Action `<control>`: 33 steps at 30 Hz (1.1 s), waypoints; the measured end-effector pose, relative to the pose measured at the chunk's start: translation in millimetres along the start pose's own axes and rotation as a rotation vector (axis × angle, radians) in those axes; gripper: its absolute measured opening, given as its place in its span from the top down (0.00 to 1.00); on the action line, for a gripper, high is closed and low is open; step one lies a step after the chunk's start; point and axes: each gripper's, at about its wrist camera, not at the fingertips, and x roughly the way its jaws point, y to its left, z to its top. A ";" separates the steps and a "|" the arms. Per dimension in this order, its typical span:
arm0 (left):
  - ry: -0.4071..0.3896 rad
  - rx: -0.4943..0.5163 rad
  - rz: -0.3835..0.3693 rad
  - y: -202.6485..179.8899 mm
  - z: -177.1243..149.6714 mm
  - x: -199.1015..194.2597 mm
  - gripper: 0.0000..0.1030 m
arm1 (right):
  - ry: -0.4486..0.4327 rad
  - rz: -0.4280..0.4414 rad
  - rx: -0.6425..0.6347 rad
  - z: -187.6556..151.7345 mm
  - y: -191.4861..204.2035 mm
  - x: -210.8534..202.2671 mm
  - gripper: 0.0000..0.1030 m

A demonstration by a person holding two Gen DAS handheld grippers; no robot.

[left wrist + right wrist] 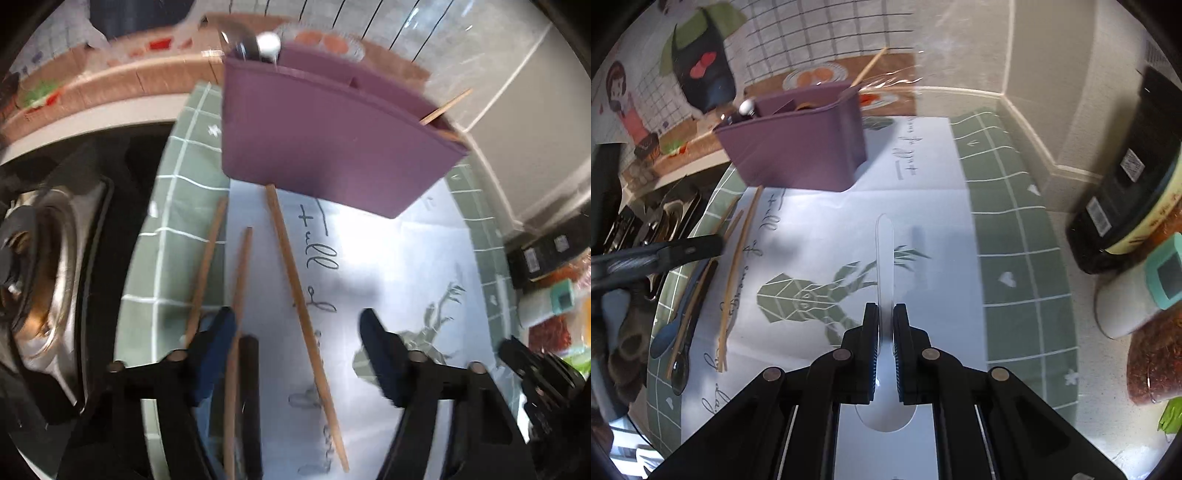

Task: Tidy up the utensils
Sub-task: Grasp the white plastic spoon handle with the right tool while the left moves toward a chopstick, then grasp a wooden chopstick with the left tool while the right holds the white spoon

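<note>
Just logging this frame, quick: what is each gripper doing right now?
Left gripper: open, a wooden chopstick lies between its fingers, ungripped.
Right gripper: shut on a white plastic spoon.

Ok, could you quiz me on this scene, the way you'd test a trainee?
1. True or false: the right gripper has its jaws shut on a pale spoon.
2. What pokes out of the purple organizer at its right end? A) a fork B) a chopstick C) a knife
3. Fill in: the left gripper hovers with jaws ____ over loose chopsticks lying on the mat.
Key: 1 true; 2 B; 3 open.
</note>
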 end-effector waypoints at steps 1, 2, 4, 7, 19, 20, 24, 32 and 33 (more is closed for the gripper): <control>0.010 0.012 0.008 -3.0 3.7 5.8 0.50 | -0.006 -0.003 0.003 0.4 -3.7 -0.8 0.93; 0.014 0.022 0.014 -5.8 6.1 9.2 0.53 | -0.009 -0.004 0.007 0.9 -7.2 -1.0 0.93; 0.016 0.039 0.018 -9.8 10.2 14.2 0.60 | -0.013 -0.001 0.022 1.4 -15.0 -0.4 0.93; 0.037 0.038 0.040 -11.4 18.4 25.6 0.67 | -0.009 0.000 0.033 1.1 -22.1 1.6 0.93; 0.013 0.159 0.002 -24.2 21.6 31.4 0.92 | 0.022 0.085 0.015 1.4 -13.1 6.6 0.93; 0.011 0.168 -0.008 -24.3 15.9 26.7 0.93 | 0.027 0.107 0.016 1.0 -10.3 5.7 0.93; 0.018 0.186 -0.066 -20.1 -12.8 3.3 0.93 | 0.040 0.139 0.005 -1.0 -0.5 1.8 0.93; 0.064 0.207 -0.086 -13.4 -49.0 -18.4 0.93 | 0.111 0.149 -0.035 -18.7 16.2 9.0 0.92; 0.070 0.205 -0.084 -14.6 -49.5 -16.6 0.93 | 0.121 0.147 -0.038 -21.4 17.2 11.0 0.92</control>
